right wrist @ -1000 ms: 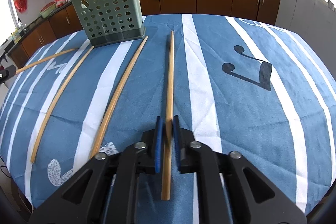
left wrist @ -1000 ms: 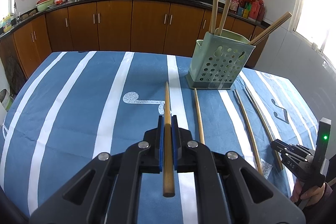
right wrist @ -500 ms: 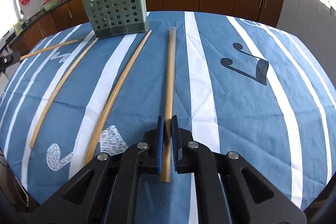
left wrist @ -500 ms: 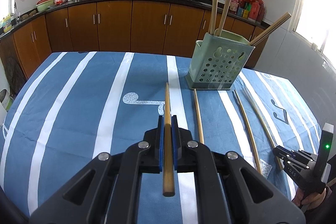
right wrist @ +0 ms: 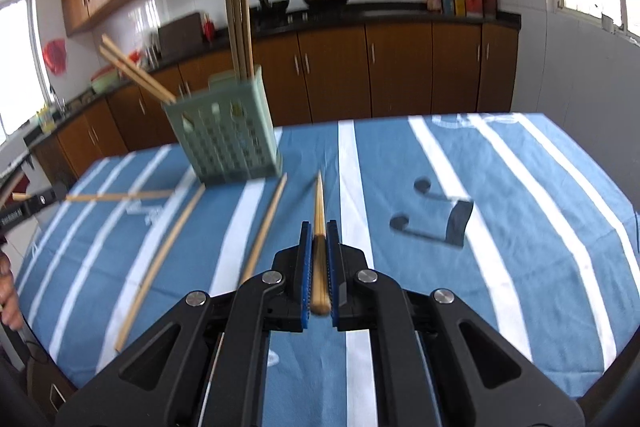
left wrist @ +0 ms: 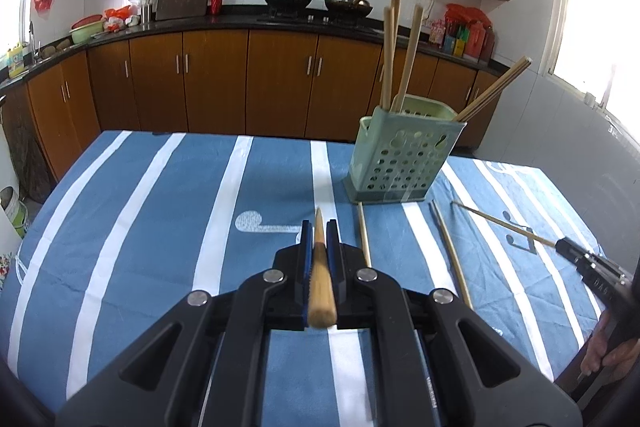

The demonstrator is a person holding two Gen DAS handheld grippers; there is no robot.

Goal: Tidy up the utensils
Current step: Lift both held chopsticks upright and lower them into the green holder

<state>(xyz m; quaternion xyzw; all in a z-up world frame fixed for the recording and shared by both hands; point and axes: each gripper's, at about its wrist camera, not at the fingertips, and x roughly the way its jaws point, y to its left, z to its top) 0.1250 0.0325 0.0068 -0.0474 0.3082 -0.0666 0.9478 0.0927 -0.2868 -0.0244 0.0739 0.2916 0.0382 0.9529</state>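
Brown cabinets (left wrist: 224, 79) under a dark countertop (left wrist: 240, 21) run behind the blue white-striped tablecloth (left wrist: 160, 211), on which the green perforated holder (left wrist: 404, 159) stands with several chopsticks upright or leaning out of it. Two loose chopsticks (left wrist: 450, 251) lie on the cloth just in front of the holder, their long axes running toward it. Each gripper is clamped on one chopstick, the left gripper (left wrist: 319, 243) on the left chopstick (left wrist: 321, 283) and the right gripper (right wrist: 319, 243) on the right chopstick (right wrist: 319, 247), both lifted off the cloth, thin tips pointing forward toward the holder
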